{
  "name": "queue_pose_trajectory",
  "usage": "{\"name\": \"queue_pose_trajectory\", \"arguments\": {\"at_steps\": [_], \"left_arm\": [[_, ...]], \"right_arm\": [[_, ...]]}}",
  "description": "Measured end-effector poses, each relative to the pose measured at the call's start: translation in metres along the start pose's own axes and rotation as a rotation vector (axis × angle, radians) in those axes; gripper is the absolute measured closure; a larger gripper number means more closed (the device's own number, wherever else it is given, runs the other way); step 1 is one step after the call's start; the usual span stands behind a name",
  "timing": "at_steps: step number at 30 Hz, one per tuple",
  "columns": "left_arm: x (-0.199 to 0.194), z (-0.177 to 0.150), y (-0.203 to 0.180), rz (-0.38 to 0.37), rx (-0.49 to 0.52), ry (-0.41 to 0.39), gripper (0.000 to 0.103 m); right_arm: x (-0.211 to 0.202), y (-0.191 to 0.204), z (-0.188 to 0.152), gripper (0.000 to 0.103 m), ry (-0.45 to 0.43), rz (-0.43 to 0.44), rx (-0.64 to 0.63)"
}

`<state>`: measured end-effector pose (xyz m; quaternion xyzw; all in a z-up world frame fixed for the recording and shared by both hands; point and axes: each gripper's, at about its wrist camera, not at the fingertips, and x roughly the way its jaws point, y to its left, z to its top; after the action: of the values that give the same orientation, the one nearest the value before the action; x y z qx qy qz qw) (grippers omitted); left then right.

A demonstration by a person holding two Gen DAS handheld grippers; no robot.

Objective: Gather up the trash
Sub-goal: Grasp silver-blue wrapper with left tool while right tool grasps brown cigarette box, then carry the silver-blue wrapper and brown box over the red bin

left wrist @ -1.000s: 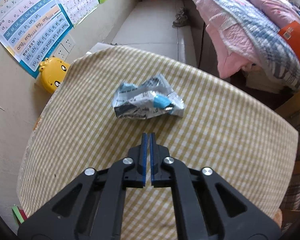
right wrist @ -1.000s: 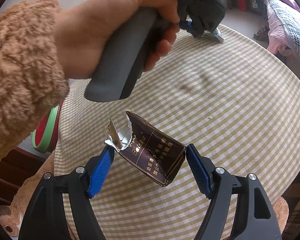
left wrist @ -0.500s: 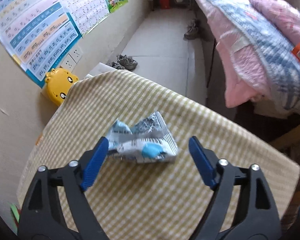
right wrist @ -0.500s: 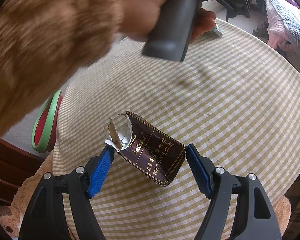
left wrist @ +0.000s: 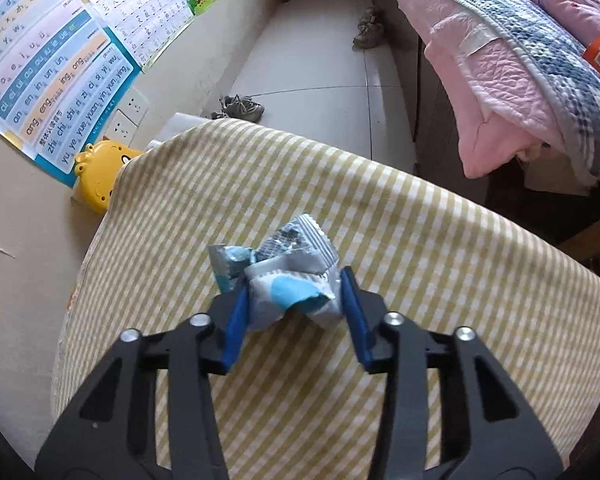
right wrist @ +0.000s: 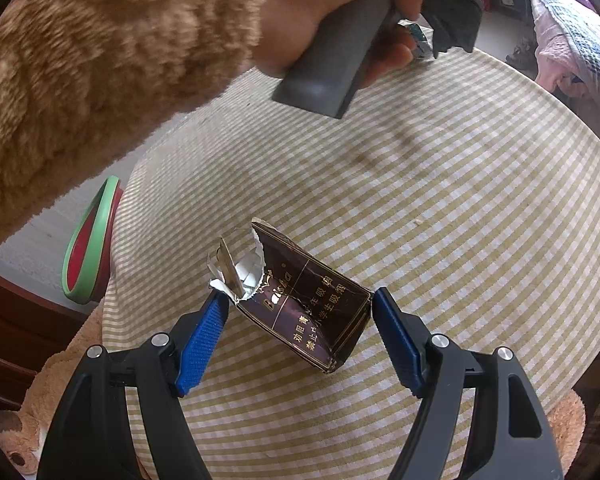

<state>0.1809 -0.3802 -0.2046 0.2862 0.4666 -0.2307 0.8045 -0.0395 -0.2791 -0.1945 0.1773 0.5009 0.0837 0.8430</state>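
Low in the frame, the left gripper (left wrist: 294,308) was closing on the crumpled wrapper (left wrist: 284,276); the right gripper (right wrist: 300,336) stood wide around the torn cigarette pack (right wrist: 308,304).

Home bedroom (quilted bed (left wrist: 512,52), wall charts (left wrist: 48,76))

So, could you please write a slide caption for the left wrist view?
Left claw closing around a crumpled blue-and-white wrapper on the yellow checked tablecloth.
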Motion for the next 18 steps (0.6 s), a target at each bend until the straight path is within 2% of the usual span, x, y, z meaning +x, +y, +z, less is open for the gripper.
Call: {"name": "queue_pose_trajectory", "arguments": {"at_steps": [6,10,14,18], "left_arm": [[-0.028,-0.028,0.032,-0.021,-0.046,-0.019,0.073],[-0.057,-0.06,0.063,-0.01,-0.081,-0.045,0.074],[-0.089,-0.11,0.092,0.042,-0.1,-0.068,0.074],[-0.105,-0.159,0.121,0.056,-0.147,-0.047,0.074]], "right_arm": [[0.004,0.008,-0.002,0.032,0.003,-0.031,-0.017],[0.008,0.018,-0.004,0.032,0.007,-0.064,-0.038],[0.014,0.029,-0.005,0.032,0.015,-0.098,-0.058],[0.02,0.034,-0.004,0.032,0.028,-0.101,-0.048]]}}
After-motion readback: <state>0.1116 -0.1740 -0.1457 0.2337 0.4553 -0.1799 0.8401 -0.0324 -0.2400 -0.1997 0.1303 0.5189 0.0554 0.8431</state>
